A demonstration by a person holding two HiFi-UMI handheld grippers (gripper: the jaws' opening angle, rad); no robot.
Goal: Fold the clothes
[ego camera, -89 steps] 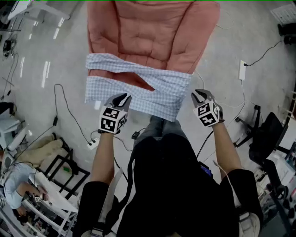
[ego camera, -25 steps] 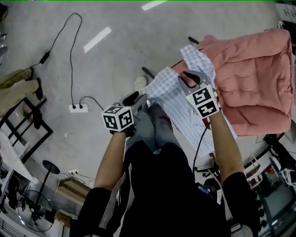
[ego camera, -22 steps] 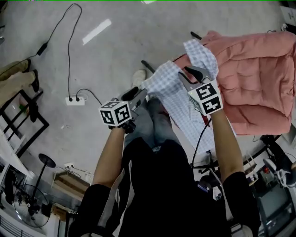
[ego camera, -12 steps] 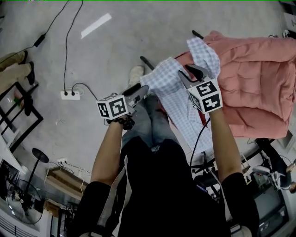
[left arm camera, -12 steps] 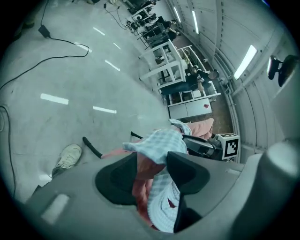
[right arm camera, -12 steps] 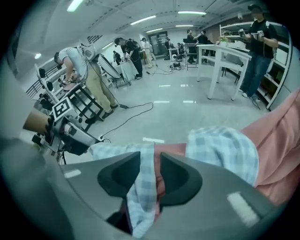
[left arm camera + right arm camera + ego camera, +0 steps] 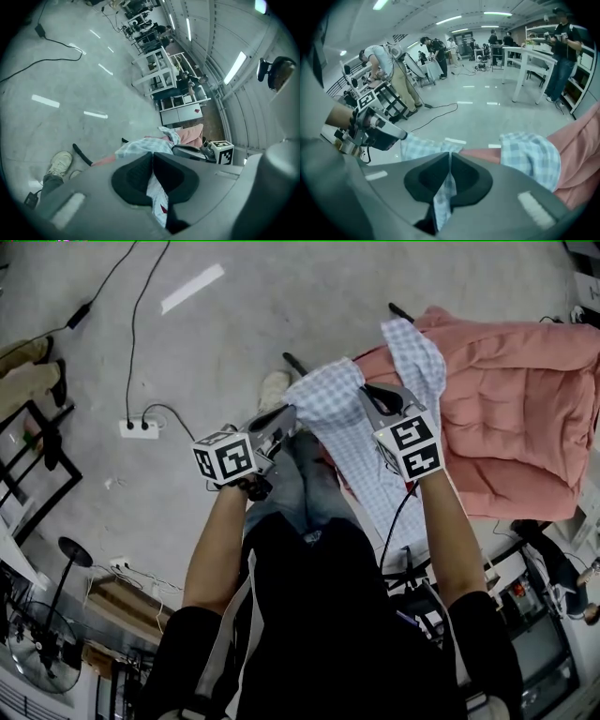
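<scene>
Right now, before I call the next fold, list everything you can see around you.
checked shirt: one, blue and white, held up between both grippers, its far end lying on the cushion
quilted cushion: one, pink, at the right
power strip: one, white, on the grey floor at the left, with a black cable plugged in
white table: one, far back in the right gripper view, with people standing nearby
shoe: one, white, on the floor just past the left gripper
left gripper: one, grey, jaws just closed on a shirt edge
right gripper: one, grey, jaws just closed on shirt fabric
</scene>
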